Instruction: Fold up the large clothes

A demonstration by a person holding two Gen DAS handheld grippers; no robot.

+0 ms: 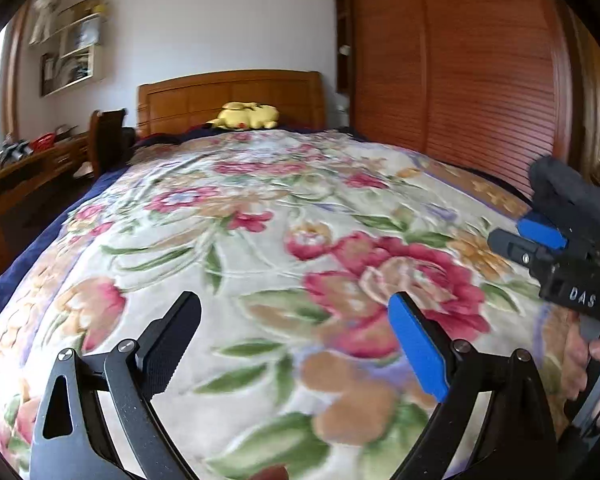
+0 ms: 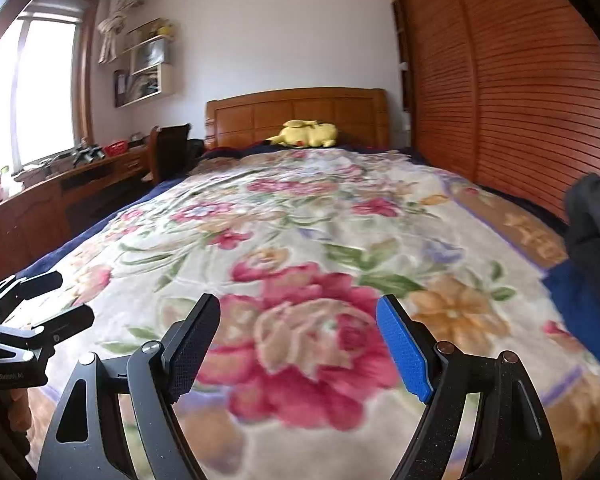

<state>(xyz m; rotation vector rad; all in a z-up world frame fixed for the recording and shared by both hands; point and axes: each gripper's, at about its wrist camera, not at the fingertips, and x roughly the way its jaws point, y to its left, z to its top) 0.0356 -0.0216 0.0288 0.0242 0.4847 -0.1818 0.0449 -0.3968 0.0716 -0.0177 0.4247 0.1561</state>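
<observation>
A floral blanket point(image 1: 260, 240) covers nearly the whole bed, spread flat with shallow wrinkles, its pink, peach and green flowers reaching from the foot edge up toward the wooden headboard point(image 1: 232, 96). A dark blue sheet point(image 1: 32, 248) shows as a strip along the bed's left edge. At the head edge, a yellow plush toy point(image 1: 246, 116) lies against the headboard.

The left gripper point(image 1: 294, 344) hangs above the foot end of the bed, its jaws wide apart with nothing between them; one finger is black, the other carries a blue pad. The right gripper point(image 2: 298, 344) is beside it, over the same end, its jaws likewise standing well apart and empty above a large pink rose in the pattern. Each gripper appears at the margin of the other's view, with fingers of the holding hand point(image 1: 596, 350) visible beneath the right one.

A dark grey garment point(image 2: 592, 216) sits at the bed's right edge, near the foot corner, partly cut off by the frame; its shape cannot be made out. A slatted wooden wardrobe point(image 2: 520, 100) stands along the bed's right side, and a wooden desk point(image 2: 80, 176) with clutter runs under the window on the left.
</observation>
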